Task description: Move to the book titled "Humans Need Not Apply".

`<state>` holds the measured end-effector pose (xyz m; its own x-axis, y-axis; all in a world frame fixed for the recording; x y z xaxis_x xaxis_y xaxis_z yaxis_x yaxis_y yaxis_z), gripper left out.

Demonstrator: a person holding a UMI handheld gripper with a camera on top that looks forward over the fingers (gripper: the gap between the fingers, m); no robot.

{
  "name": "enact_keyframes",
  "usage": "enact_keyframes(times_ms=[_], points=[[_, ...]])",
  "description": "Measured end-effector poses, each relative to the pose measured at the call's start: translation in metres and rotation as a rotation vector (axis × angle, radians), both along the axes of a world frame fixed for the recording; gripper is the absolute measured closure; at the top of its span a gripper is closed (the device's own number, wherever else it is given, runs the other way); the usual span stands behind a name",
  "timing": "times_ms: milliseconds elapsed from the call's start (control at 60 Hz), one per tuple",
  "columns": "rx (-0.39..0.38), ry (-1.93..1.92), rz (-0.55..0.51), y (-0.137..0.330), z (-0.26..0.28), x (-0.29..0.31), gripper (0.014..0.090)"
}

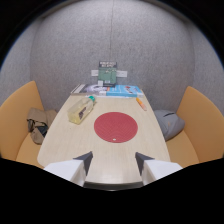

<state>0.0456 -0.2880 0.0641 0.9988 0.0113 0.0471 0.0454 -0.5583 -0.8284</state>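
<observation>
1. the book (125, 90) the task names is probably one of the two flat volumes at the table's (65, 145) far end, side by side; no title is readable.
2. the gripper (113, 162) is spread wide, holding nothing, well short of the books, apparently only approaching.
3. count: two books, one red mat (115, 126), one clear bottle (81, 110), one upright stand (107, 73) behind the books.

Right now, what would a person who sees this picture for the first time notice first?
The round red mat in the middle of the pale table, just ahead of the open, empty fingers. Beyond it, books lie in a row at the table's far end, and a box-like object in a clear bag lies left of the mat.
</observation>
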Motion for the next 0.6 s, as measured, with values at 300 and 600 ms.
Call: enact_keyframes(times_ms=[300, 600], points=[[0.007, -0.005, -0.006, 0.004, 0.004, -0.007, 0.0173], [0.058, -0.021, -0.04, 0.041, 0.023, -0.019, 0.0172]])
